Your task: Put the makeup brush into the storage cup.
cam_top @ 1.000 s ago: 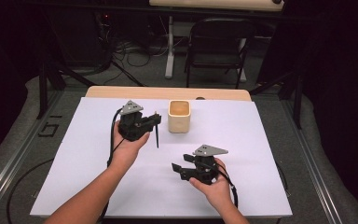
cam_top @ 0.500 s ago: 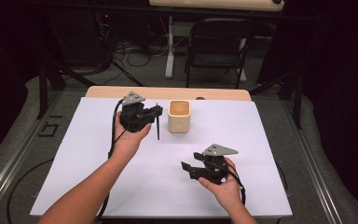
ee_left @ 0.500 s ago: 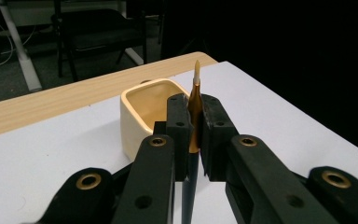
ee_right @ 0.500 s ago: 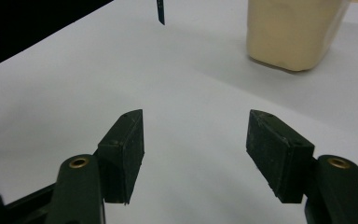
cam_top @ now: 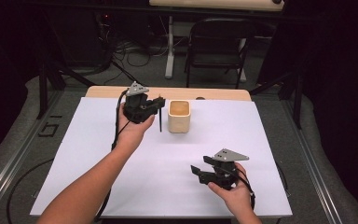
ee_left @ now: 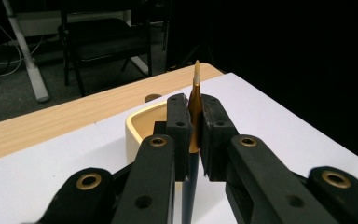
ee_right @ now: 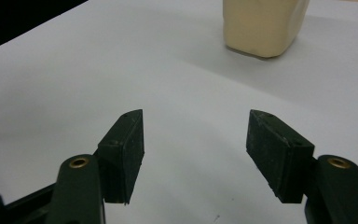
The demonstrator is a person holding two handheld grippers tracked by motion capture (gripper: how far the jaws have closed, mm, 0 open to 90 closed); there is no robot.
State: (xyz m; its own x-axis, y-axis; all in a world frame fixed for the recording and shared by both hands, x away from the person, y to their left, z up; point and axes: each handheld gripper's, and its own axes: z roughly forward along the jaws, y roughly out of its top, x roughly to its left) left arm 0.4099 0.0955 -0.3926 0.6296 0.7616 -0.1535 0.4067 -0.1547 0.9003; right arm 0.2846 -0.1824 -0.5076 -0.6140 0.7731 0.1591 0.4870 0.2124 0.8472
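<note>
Clamping a pen (ee_left: 195,122) upright between closed jaws, the left hand-held gripper (cam_top: 154,105) hangs just beside the cream cup (cam_top: 179,116), its nib pointing up and barrel hanging down, probably so it can be dropped into the cup's open mouth. The right hand-held gripper (cam_top: 201,166) waits wide open and empty, low over the white counter (cam_top: 270,140), well apart from the cup.

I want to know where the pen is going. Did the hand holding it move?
Yes. The left tongs, shut on the pen, have moved up the table and closer to the cream cup, which stayed put.
</note>
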